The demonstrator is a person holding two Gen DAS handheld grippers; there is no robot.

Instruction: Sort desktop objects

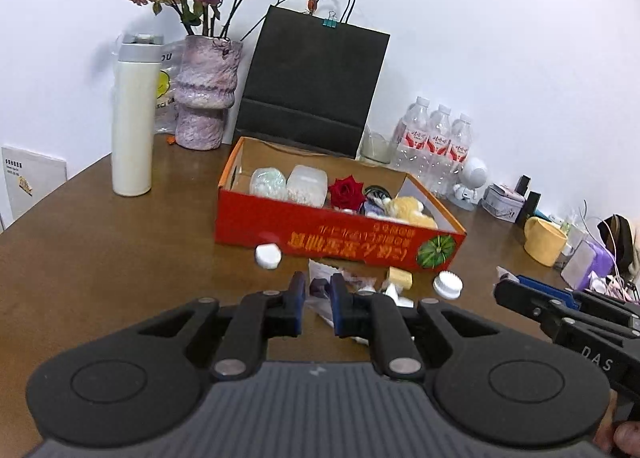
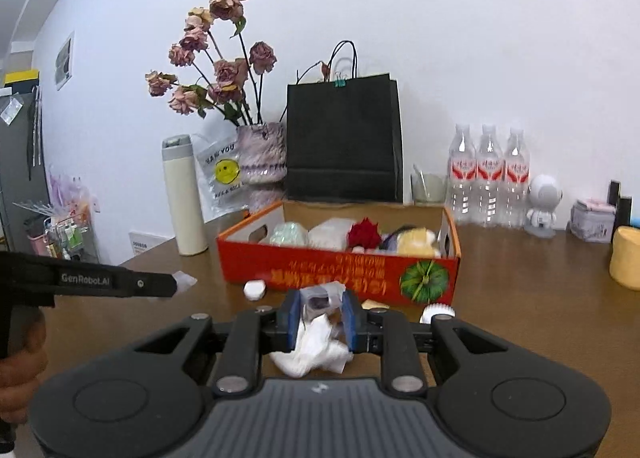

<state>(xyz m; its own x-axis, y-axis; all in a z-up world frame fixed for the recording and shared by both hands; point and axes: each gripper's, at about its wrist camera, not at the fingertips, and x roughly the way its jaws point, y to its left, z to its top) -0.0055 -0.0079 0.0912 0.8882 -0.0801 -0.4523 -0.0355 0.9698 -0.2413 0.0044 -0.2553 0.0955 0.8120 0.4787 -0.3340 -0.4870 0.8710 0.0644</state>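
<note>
The right gripper (image 2: pixel 320 322) is clamped on crumpled white tissue (image 2: pixel 316 350), just before the orange box (image 2: pixel 340 270). The left gripper (image 1: pixel 317 304) is nearly closed; whether anything is pinched cannot be told. The tissue should be lifted clear of the box wall before release

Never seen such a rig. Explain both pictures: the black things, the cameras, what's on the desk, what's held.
No robot here: a person holds hand-held tongs in each hand, each with a camera looking along its fingers. One picture is from the left tongs, the other from the right tongs. On the brown desk stand a red box of small things, a vase of dried roses, a black paper bag and water bottles. The left tongs seem to pinch a clear scrap; whether the right tongs grip the crumpled tissue is unclear.
</note>
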